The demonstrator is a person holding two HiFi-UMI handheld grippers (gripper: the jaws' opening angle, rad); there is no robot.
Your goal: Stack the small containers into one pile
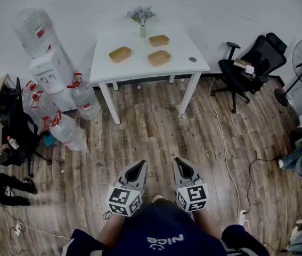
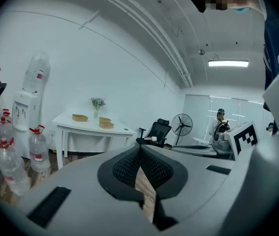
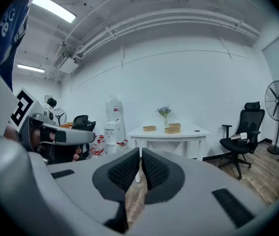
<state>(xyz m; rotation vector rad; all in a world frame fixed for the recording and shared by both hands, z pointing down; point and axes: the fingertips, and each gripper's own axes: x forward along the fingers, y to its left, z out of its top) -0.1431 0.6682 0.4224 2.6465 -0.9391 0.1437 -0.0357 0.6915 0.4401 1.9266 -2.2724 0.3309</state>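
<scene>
Left claw [image 1: 138, 167] and right claw [image 1: 182, 165] — both closed, empty; three containers [image 1: 159, 57] separate on table [image 1: 185, 48].

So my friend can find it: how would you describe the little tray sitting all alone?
Find the white table by the wall, with a flower vase. The lone tray sits left of the vase, while the other two trays sit close together on its right.

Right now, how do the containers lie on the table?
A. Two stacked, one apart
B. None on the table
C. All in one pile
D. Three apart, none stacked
D: the head view shows a left container, a back container and a front container lying apart on the table, none on another.
</scene>
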